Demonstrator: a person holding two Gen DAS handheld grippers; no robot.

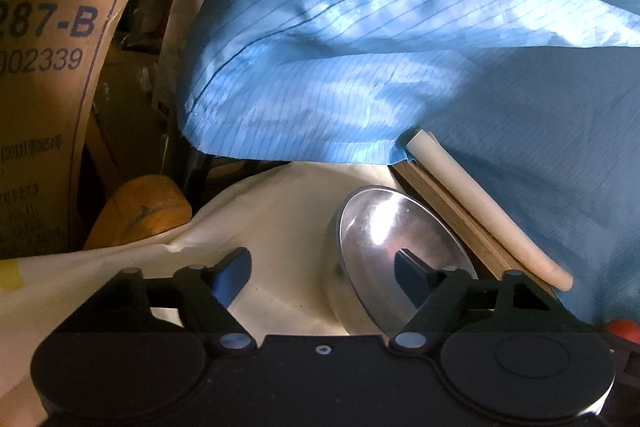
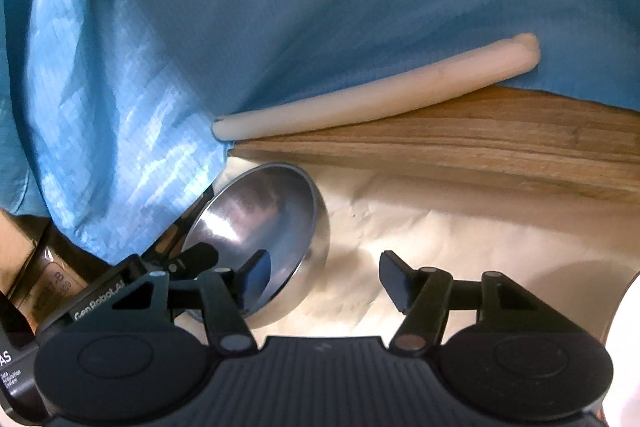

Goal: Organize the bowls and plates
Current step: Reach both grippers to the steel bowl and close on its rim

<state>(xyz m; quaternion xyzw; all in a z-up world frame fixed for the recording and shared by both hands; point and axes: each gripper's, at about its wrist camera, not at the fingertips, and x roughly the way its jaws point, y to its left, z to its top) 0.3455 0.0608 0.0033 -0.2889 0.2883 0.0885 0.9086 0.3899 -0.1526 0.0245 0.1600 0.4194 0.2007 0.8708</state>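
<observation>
A shiny steel bowl (image 1: pixel 384 227) rests on a white cloth (image 1: pixel 280 211), its rim tipped. My left gripper (image 1: pixel 320 271) straddles the bowl's near wall, right finger inside and left finger out on the cloth, clear of the wall. In the right wrist view the same bowl (image 2: pixel 272 219) sits at lower left. My right gripper (image 2: pixel 324 277) has its left finger inside the bowl and its right finger out over the cloth, with a gap to the wall. The left gripper's fingertip (image 2: pixel 200 253) shows at the bowl's far rim. Neither gripper's pads press on the steel.
A person's blue striped garment (image 1: pixel 360 47) hangs over the back. A wooden board (image 2: pixel 480 155) with a white foam tube (image 2: pixel 380 99) along its edge lies just behind the bowl. Printed cardboard boxes (image 1: pixel 48 67) stand at far left. A white rounded edge (image 2: pixel 624 347) shows at right.
</observation>
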